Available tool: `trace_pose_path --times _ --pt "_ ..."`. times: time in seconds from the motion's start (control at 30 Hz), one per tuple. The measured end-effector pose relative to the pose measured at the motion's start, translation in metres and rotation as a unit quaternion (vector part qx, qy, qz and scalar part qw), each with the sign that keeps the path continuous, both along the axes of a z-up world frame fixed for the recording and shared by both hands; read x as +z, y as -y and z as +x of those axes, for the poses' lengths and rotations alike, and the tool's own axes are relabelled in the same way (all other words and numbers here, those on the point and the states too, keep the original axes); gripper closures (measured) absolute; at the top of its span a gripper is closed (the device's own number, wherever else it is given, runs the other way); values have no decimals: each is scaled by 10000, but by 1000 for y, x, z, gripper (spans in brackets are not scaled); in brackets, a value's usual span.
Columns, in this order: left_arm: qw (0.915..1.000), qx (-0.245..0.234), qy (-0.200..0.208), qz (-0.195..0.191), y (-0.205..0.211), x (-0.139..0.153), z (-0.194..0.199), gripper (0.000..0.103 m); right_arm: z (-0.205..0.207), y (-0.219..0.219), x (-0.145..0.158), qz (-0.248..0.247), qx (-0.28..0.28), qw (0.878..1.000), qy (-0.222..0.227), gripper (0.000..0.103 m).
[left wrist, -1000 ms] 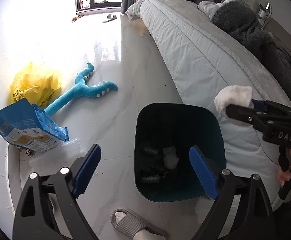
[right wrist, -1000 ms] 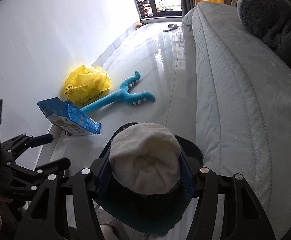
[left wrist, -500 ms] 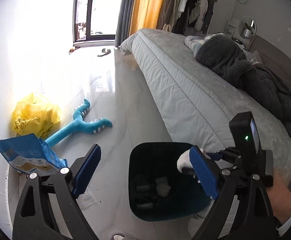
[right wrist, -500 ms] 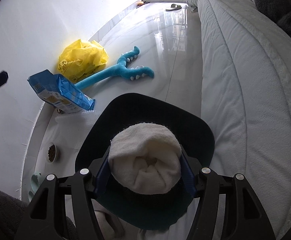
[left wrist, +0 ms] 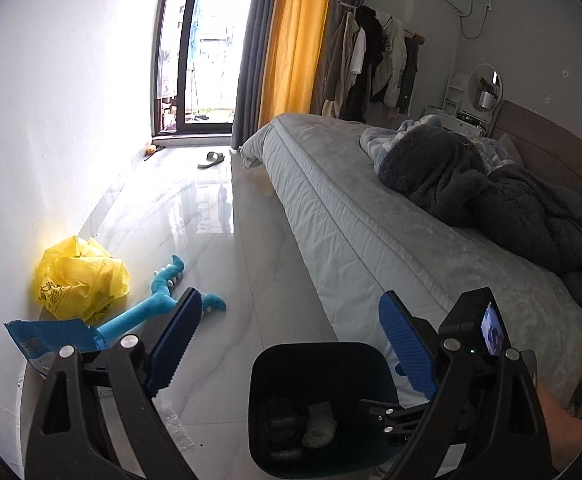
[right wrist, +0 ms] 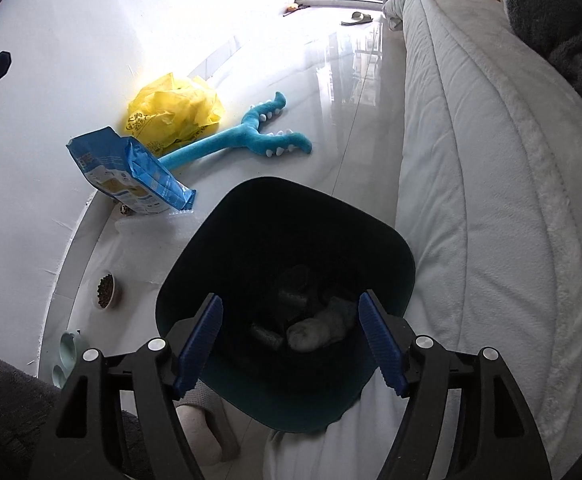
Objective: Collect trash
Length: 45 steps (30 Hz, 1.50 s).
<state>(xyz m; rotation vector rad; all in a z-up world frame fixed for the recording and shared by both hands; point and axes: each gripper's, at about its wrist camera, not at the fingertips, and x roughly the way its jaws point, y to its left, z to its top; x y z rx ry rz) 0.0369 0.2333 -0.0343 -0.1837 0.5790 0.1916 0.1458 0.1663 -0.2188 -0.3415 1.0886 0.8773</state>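
Note:
A dark teal trash bin (right wrist: 227,240) stands on the floor beside the bed; it also shows in the left wrist view (left wrist: 275,364). A white wad (right wrist: 309,332) lies at its bottom among dark scraps, and shows in the left wrist view (left wrist: 319,426) too. My right gripper (right wrist: 291,344) is open and empty, right above the bin's opening. My left gripper (left wrist: 291,344) is open and empty, held higher above the floor and bin.
A crumpled yellow plastic bag (right wrist: 175,110), a blue food bag (right wrist: 131,172), bubble wrap (right wrist: 155,224) and a blue plush toy (right wrist: 247,136) lie by the wall. A pet food bowl (right wrist: 105,290) is nearby. The bed (right wrist: 491,200) runs along the right. A slippered foot (right wrist: 199,428) is below.
My right gripper opened and the white wad fell into the bin. My left gripper rose and tilted up, showing more of the room.

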Motion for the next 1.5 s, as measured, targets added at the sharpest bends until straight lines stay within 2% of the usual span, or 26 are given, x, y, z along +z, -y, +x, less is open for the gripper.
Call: trace_pose_path --times 0.2,0.37,0.5,0.67,0.93,1.07,1.3,1.5 --pt "9997 52 -132 217 16 6 5 11 -7 21 33 383 -25 9991 192 27" --pt "9999 -57 -42 134 31 13 7 7 -9 46 57 665 -176 9968 420 27" --pt "9995 -12 32 306 44 19 7 5 -7 74 82 907 -489 9920 722 27" --pt "9988 -146 81 452 62 27 6 4 -13 114 122 1166 -869 9791 1419 19" --pt "9980 -235 40 580 88 25 -10 4 -34 189 158 1200 -1426 9567 2235 7" --pt "9958 -129 1 905 103 24 -25 3 -44 234 171 1394 -1852 9435 2369 4" --pt "9949 -401 449 807 128 50 -47 3 -77 299 188 1406 -2412 9207 2728 3" --pt "9924 -532 584 939 153 57 -59 3 -104 331 188 1458 -2686 9114 2757 3"
